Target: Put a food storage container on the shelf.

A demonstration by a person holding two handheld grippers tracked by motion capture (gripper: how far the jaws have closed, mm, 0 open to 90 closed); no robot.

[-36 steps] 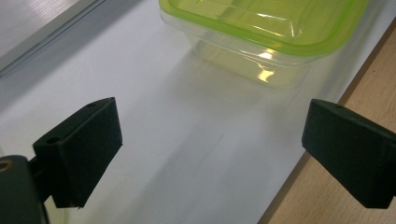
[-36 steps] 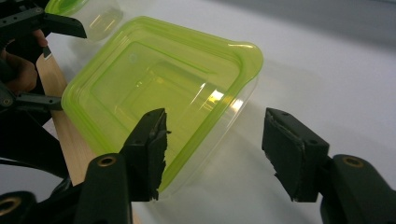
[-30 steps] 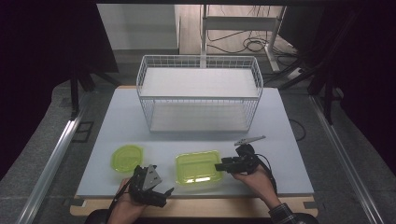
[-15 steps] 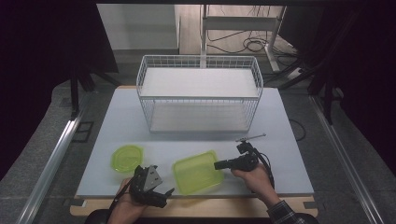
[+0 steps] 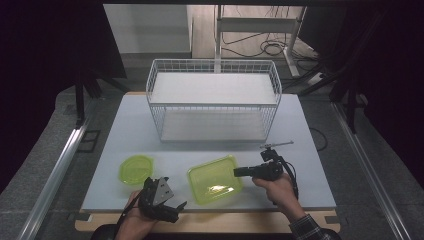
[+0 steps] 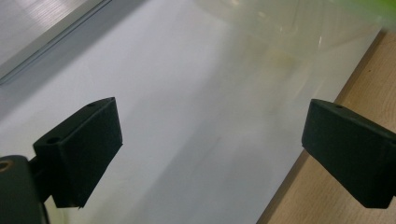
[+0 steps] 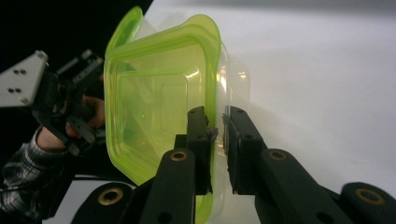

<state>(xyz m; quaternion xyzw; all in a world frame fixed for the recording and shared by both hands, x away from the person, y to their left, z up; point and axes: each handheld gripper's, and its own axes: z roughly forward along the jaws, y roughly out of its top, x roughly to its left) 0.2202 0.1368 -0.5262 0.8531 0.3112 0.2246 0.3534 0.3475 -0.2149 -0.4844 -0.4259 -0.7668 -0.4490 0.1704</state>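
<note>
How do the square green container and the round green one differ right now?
The square green container is larger and has rounded corners; the round green container is smaller and circular. The square one is pinched at its rim by the right gripper, whose jaws have just been closing on it, and sits tilted; the round one lies flat on the table, untouched. Both are translucent lime-green plastic near the table's front edge.

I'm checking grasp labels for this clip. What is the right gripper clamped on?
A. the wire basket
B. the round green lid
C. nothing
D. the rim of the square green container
D: the right gripper has its jaws closed on the rim of the square green container, which is tilted up off the table.
</note>
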